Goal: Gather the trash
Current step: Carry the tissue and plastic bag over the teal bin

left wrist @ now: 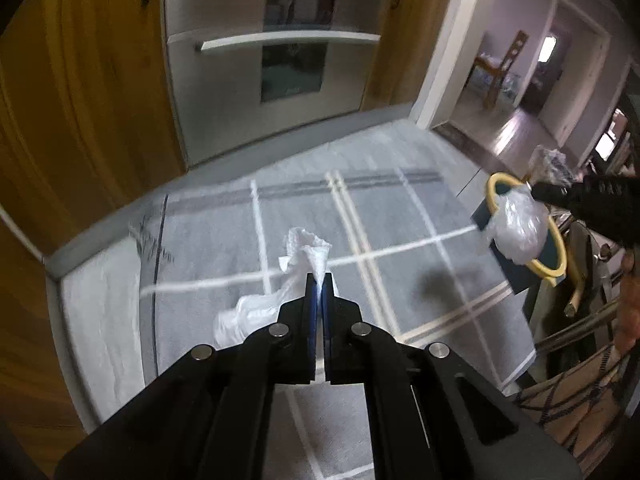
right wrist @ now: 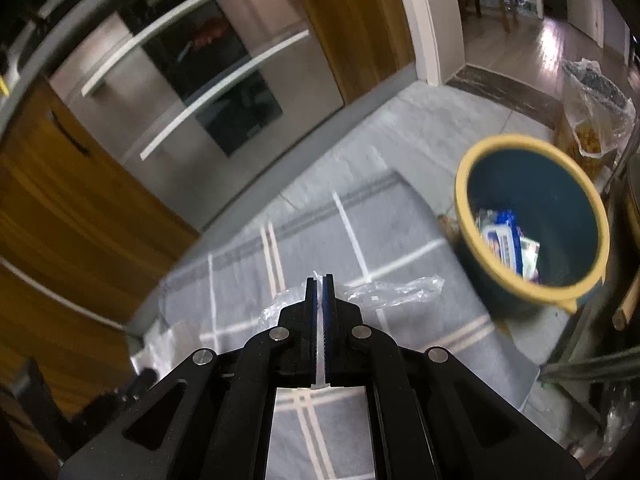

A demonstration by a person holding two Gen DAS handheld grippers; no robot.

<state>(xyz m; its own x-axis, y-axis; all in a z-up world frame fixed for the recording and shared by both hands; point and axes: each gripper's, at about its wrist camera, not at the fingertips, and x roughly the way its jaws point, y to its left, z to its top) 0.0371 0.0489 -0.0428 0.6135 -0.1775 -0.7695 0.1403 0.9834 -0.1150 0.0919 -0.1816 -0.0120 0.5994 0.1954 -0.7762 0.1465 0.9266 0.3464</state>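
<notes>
A: Floor covering?
B: Grey rug (left wrist: 400, 208) with pale grid lines, in front of steel oven doors (right wrist: 180, 92).
A: Receptacle?
B: Dark bin (right wrist: 532, 216) with yellow rim, wrappers inside, at the rug's right edge.
A: Claws?
B: Left gripper (left wrist: 319, 280) clamped on white tissue (left wrist: 304, 256), above the rug. Right gripper (right wrist: 319, 282) clamped on clear plastic film (right wrist: 396, 292), near the bin.
</notes>
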